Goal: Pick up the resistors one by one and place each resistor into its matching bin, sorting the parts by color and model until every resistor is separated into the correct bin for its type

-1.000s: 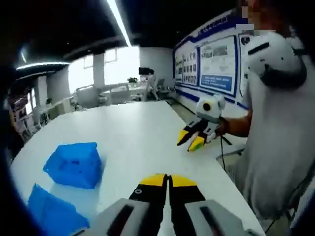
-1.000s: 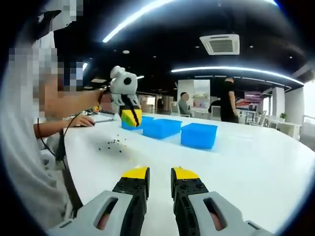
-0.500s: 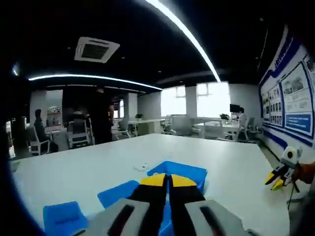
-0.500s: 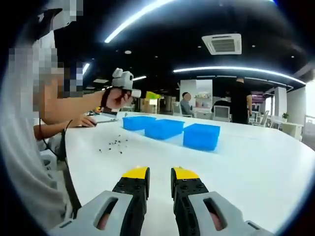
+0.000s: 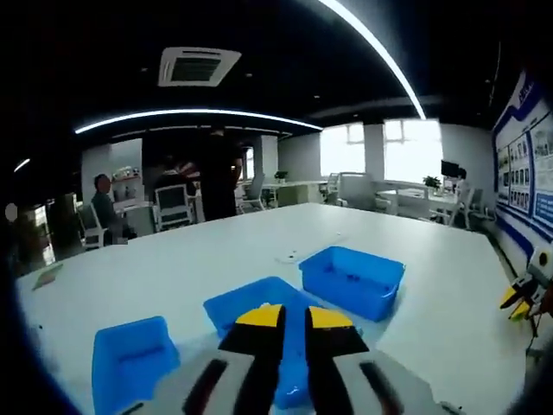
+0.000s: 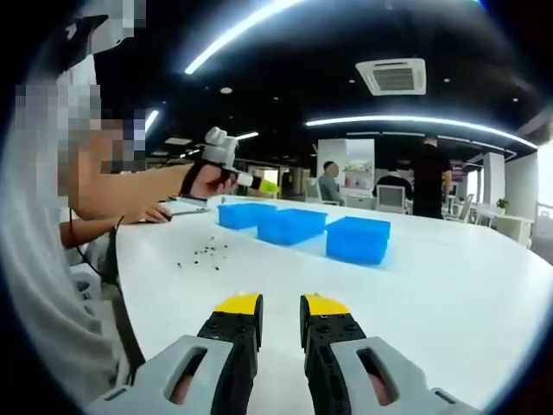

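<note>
- Left gripper view: the left gripper is hovering over three blue bins on the white table, its jaws a slight gap apart, gripping nothing; the right gripper is showing at the far right edge
- Right gripper view: the right gripper is holding its jaws slightly apart and empty above the table; the resistors are lying scattered near the table edge, apart from the bins; the left gripper is being held above the nearest bin, jaw state impossible to tell here

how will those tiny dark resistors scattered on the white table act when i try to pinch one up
The resistors look like small specks, so each is probably very light and easy to flick away. They lie loose and close together on the smooth white table, so a nudge likely scatters or rolls them. The right tool has broad tips, so a clean single pick may be fiddly.
</note>
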